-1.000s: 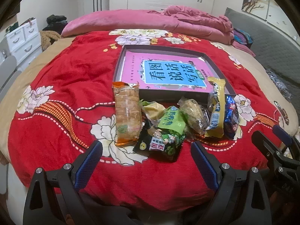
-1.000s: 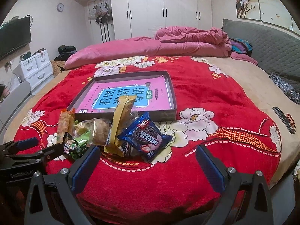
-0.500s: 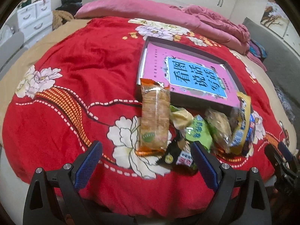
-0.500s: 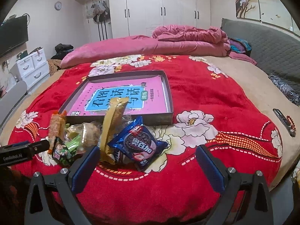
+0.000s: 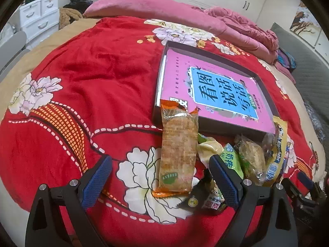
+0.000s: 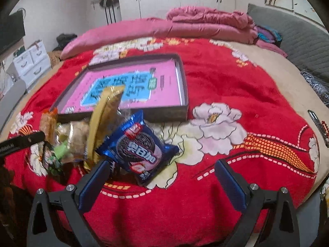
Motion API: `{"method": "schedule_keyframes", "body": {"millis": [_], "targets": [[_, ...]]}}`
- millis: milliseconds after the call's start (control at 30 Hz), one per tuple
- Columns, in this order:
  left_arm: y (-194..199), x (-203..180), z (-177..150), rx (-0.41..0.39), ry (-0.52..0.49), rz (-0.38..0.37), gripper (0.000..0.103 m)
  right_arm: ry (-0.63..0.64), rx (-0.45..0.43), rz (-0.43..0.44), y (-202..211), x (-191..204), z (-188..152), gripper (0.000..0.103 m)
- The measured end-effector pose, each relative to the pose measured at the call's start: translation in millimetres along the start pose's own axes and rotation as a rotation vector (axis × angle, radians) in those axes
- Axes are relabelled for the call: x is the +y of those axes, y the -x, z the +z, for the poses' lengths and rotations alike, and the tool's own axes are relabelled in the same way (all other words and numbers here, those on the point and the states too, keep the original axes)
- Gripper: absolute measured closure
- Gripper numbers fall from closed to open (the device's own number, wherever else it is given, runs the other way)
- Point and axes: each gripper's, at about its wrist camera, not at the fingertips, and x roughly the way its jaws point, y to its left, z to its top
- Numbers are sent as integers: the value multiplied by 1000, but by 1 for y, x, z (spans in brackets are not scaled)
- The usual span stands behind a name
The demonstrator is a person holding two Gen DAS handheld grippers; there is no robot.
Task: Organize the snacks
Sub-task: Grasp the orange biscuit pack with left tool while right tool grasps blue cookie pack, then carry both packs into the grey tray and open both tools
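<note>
A heap of snack packets lies on the red blanket in front of a shallow dark tray [image 5: 265, 84] [image 6: 183, 78] lined with a pink book. An orange packet [image 5: 177, 152] lies lengthwise at the heap's left, straddled by my open left gripper [image 5: 160, 177]. Beside it sit a green packet [image 5: 232, 160], a clear-wrapped cake [image 5: 249, 158] and a yellow packet [image 5: 278, 156] [image 6: 104, 121]. A blue Oreo packet [image 6: 137, 148] is nearest my open right gripper [image 6: 162, 179], just beyond its fingertips. Neither gripper holds anything.
The red floral blanket [image 5: 86, 86] covers a round bed, with pink bedding [image 6: 201, 22] heaped at the back. White drawers [image 5: 39, 18] stand at the left, a grey padded headboard [image 6: 298, 41] at the right. A small dark object [image 6: 318, 123] lies near the bed's right edge.
My left gripper has moved forward and left until the orange packet sits between its fingers. The right gripper has closed in on the Oreo packet. Both stay open.
</note>
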Motion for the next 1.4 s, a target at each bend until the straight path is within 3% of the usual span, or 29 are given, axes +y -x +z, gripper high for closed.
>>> {"method": "schedule_keyframes", "body": {"millis": [300,433,633,800,900,1000,1200,1400], "targets": [[-7,4,1,18,20,-11,8,162,-16,-22,-18,22,12,1],[-8,5,2,14,30,-30,10,208,5,-1,-27,29,13,24],[-15,9,5,38,58,-78,31,189,-3,71,-24,26,14,47],[-19,3,7,46,40,-88,37,125,-27,122,-16,14,16,51],[-24,-2,8,61,20,-88,47,77,-42,144,-11,5,18,52],[-29,-4,9,78,11,-101,67,21,-61,162,-7,-6,20,53],[-22,-2,10,60,23,-146,68,-47,-102,187,1,-18,24,53],[-3,5,16,-13,43,-168,68,-76,-146,190,7,-22,32,53]]}}
